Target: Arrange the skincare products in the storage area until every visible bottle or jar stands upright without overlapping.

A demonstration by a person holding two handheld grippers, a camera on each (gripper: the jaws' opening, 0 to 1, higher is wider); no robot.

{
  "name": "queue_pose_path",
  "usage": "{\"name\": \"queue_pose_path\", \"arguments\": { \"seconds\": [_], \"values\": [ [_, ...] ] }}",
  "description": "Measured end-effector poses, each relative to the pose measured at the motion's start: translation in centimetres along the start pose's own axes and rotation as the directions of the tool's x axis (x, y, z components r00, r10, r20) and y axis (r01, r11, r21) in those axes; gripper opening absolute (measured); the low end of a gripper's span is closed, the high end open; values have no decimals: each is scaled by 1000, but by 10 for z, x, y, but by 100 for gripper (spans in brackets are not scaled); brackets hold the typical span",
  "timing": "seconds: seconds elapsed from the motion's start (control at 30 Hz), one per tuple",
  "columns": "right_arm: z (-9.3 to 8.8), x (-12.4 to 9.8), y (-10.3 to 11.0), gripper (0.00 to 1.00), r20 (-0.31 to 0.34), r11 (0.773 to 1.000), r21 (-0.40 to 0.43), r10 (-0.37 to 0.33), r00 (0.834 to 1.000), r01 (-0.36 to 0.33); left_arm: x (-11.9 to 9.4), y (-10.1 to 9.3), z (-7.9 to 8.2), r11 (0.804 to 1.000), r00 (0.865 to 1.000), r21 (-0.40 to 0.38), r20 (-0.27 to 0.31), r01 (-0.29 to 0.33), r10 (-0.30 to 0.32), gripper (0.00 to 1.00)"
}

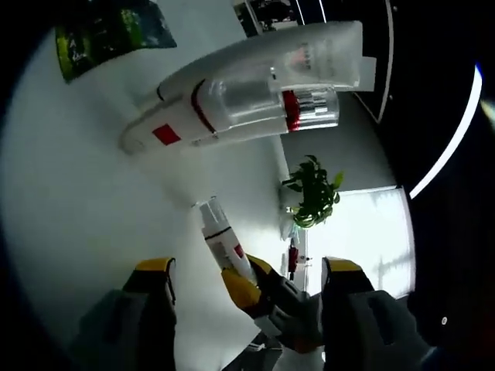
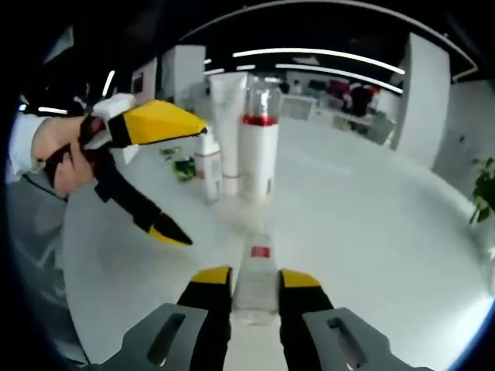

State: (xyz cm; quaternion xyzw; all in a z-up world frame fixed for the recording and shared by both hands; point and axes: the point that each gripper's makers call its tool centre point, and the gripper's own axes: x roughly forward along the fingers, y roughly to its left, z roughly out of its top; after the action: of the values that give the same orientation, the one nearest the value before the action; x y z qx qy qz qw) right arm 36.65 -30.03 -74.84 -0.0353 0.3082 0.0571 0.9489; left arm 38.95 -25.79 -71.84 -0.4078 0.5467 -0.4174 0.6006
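Note:
My right gripper (image 2: 255,280) is shut on a white bottle with a red label (image 2: 258,267), which points forward along the jaws just over the white table (image 2: 371,224). Beyond it stand a tall white tube (image 2: 228,116), a clear-capped bottle with a red band (image 2: 259,151) and a small white bottle (image 2: 207,166), close together. My left gripper (image 2: 196,182) hangs open at the left, holding nothing. In the rolled left gripper view, my left gripper (image 1: 247,267) frames the right gripper (image 1: 251,287) and its held bottle (image 1: 220,239). The standing group (image 1: 247,97) appears sideways at the top.
A green packet (image 2: 183,168) lies on the table beside the small bottle and shows again as the green packet (image 1: 108,35). A potted plant (image 1: 313,193) stands past the table's far side. A person's hand (image 2: 66,158) holds the left gripper.

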Motion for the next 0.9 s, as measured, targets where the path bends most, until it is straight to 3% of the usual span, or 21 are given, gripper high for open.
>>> {"name": "queue_pose_path", "arguments": {
  "seconds": [0.27,0.9],
  "values": [
    [-1,-1,14,16,-1,998,50,45,999,-45,8,4,-2,999,1000,-42,24,-9,10,70],
    [2,3,36,16,-9,992,67,107,994,-106,17,18,0,997,998,-63,42,-47,50,65]
  ]
}}
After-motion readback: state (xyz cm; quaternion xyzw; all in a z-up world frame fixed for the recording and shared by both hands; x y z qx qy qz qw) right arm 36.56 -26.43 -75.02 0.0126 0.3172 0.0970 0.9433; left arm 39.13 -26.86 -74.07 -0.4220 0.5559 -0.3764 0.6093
